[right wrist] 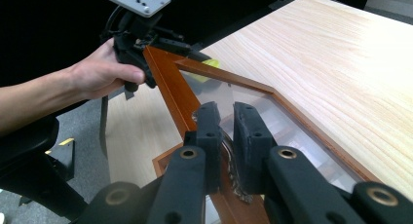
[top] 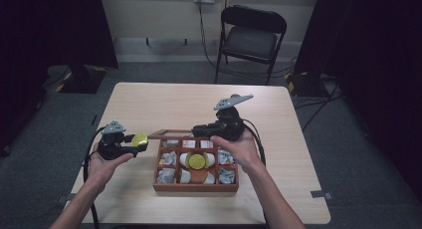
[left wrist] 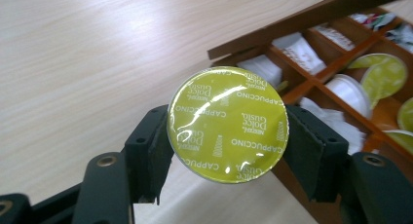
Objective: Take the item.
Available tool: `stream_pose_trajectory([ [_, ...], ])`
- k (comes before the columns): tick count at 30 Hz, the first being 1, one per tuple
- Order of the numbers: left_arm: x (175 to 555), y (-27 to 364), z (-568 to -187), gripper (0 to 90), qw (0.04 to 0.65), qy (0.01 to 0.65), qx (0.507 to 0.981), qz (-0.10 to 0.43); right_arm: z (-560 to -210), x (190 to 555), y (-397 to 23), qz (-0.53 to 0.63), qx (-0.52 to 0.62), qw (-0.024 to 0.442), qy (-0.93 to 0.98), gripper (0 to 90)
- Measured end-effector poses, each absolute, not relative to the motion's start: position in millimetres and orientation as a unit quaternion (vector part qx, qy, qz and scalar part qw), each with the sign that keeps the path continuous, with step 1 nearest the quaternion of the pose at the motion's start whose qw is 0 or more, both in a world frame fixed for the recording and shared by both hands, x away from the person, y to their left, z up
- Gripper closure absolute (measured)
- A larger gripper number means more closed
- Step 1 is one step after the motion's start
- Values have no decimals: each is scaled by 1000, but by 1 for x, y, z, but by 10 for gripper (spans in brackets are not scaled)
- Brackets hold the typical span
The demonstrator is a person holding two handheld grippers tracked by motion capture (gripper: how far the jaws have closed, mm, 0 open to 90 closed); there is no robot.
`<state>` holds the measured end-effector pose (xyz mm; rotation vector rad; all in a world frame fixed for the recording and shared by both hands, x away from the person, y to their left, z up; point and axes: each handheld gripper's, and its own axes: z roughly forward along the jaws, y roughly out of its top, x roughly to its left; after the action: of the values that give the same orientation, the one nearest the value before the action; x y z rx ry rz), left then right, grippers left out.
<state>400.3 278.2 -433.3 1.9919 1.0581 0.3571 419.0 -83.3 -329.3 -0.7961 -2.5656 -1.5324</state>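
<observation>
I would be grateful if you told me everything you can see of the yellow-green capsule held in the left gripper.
The capsule is a round pod with a glossy yellow-green foil lid printed in white with "Dolce Gusto" and "Cappuccino". The left gripper is shut on it, one black pad pressing each side of its rim, so the lid faces the gripper's camera. Its body behind the lid is hidden. In the high view it hangs above the table, left of the wooden box, touching nothing else.

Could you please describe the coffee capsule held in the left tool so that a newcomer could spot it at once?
Start at the wooden compartment box on the light table, then look just left of it to the left tool. Clamped there is the capsule, its round yellow-green foil lid printed "Cappuccino". Unlike the capsules lying in the box, this one is outside it.
</observation>
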Motion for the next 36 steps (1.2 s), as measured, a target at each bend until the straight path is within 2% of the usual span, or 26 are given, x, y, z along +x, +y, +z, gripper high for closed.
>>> stream_pose_trajectory([
  [12, 428, 263, -463, 383, 384, 429, 808, 128, -329, 419, -83, -495, -257, 25, -830, 817],
  [24, 427, 261, -481, 382, 356, 429, 821, 123, -330, 419, -83, -495, -257, 25, -829, 817],
  [36, 429, 261, -487, 377, 357, 436, 817, 122, -330, 418, -83, -495, -256, 26, -830, 817],
])
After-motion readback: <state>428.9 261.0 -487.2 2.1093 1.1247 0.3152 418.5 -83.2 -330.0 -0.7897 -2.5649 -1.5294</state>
